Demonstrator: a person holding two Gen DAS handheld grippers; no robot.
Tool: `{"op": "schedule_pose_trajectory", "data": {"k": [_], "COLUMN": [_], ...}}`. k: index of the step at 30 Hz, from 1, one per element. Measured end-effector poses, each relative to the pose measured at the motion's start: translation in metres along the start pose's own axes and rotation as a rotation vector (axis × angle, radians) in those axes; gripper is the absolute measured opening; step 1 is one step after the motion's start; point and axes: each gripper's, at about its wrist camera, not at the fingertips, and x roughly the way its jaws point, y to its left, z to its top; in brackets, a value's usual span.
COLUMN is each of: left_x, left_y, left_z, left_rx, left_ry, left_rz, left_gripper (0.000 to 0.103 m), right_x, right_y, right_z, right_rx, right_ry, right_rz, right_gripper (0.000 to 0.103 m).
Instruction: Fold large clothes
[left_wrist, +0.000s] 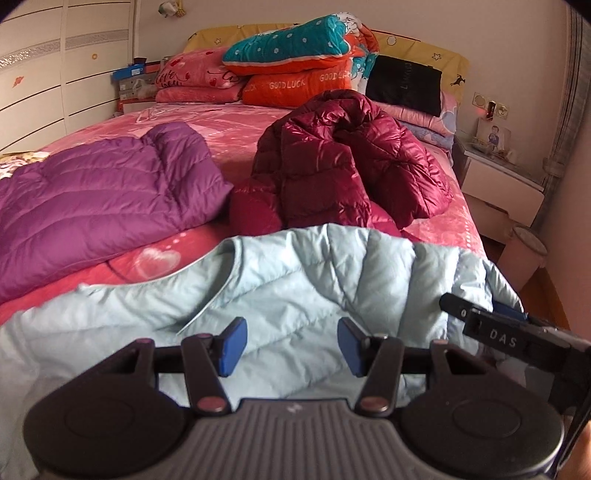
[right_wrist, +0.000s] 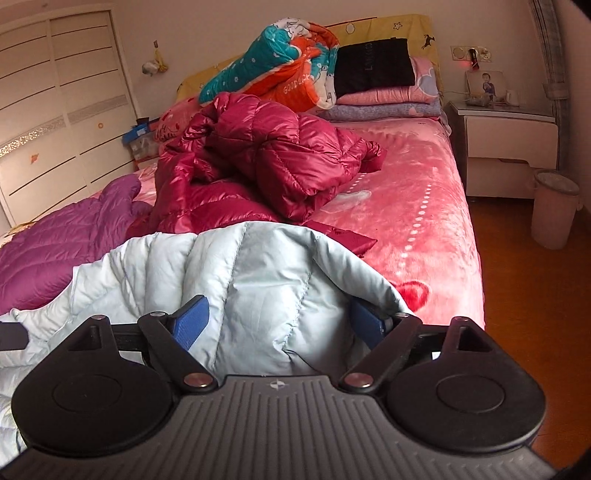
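Pale blue jacket (left_wrist: 295, 288) lies spread across the near edge of the bed (left_wrist: 229, 122), directly under and ahead of both my tools. Starting at the left, the purple jacket (left_wrist: 99, 203) lies flat just beyond it, close enough that a careless sweep could drag its hem into my fold. My left tool (left_wrist: 291, 345) hovers released over the blue quilting, pads wide apart and holding nothing; if I clench here, mid-panel, I judge I would pinch only the slippery top layer and the padding would slide out. Further right, the maroon jacket (left_wrist: 343, 162) is heaped just behind the blue collar, nearly touching it, and could catch as I lift. My right tool (right_wrist: 286, 326) has a rounded bulge of blue fabric between its spread pads; I cannot tell whether they press on it. That side sits near the bed's right edge, so a loose hold could let it slip floorward.
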Motion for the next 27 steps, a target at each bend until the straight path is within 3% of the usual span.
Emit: {"op": "schedule_pose_trajectory", "data": {"k": [8, 14, 23, 27], "left_x": [0.071, 0.113, 0.137, 0.134], "left_y": [-0.004, 0.008, 0.005, 0.002], "left_z": [0.008, 0.003, -0.013, -0.010], "left_rx": [-0.001, -0.065, -0.039, -0.022], "left_ry": [0.000, 0.002, -0.090, -0.089], "left_rz": [0.013, 0.046, 0.080, 0.096], "left_gripper": [0.054, 0.056, 0.067, 0.067], "right_x": [0.035, 0.058, 0.087, 0.091], "right_y": [-0.010, -0.012, -0.014, -0.012], "right_z": [0.009, 0.014, 0.017, 0.018], "right_rx": [0.033, 0.032, 0.023, 0.017], "right_ry": [0.040, 0.057, 0.067, 0.074], "right_rz": [0.001, -0.011, -0.013, -0.010], "right_gripper": [0.103, 0.103, 0.103, 0.103]}}
